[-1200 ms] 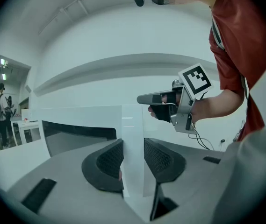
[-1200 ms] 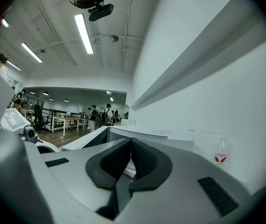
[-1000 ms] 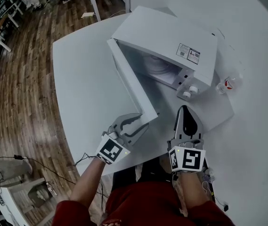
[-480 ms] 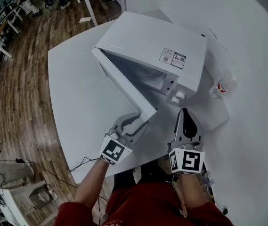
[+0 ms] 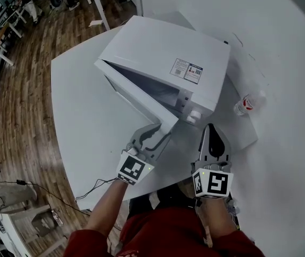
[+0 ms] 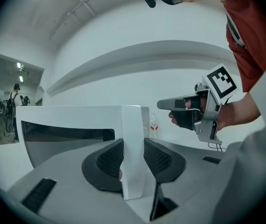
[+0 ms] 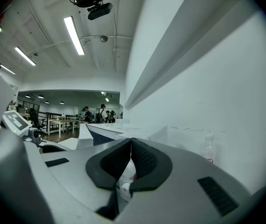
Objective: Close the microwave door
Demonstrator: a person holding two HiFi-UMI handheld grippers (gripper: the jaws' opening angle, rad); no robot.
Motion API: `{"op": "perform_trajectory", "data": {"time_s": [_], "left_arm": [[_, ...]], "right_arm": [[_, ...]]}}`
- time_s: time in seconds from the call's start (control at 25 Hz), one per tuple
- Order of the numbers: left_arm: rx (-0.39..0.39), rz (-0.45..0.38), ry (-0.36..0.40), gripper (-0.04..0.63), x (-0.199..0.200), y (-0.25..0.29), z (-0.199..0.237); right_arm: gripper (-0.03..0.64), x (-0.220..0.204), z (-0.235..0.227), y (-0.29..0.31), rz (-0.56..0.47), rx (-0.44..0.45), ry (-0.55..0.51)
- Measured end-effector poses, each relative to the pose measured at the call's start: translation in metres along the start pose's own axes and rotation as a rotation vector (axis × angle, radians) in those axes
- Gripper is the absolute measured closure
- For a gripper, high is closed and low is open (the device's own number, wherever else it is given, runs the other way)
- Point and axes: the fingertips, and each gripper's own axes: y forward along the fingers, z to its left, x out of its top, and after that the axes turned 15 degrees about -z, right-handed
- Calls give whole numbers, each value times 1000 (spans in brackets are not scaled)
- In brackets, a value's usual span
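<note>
Left gripper clamps near free edge of microwave door, half open, mid-table. Door likely rigid, light, smooth, swinging on far-left hinge; free edge best hold. Right gripper pinched together, empty.

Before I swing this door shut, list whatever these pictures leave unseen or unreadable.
- Inside of the microwave: head view, mostly screened by the half-open microwave door and its own top.
- Print on the label: head view, too small to read.
- Plastic bottle contents: every view, too small and blurred.
- How far the left gripper reaches over the door edge it clamps: head view, covered by its own body.
</note>
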Motion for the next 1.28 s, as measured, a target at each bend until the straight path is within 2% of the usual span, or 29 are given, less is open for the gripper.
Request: {"op": "perform_trajectory", "data": {"time_s": [0.56, 1.28], "left_arm": [[61, -19, -17, 446, -5, 47, 11], [94, -42, -48, 446, -8, 83, 24]], "right_arm": [[594, -4, -37, 11, 0, -24, 9], [594, -17, -63, 25, 4, -60, -8]]}}
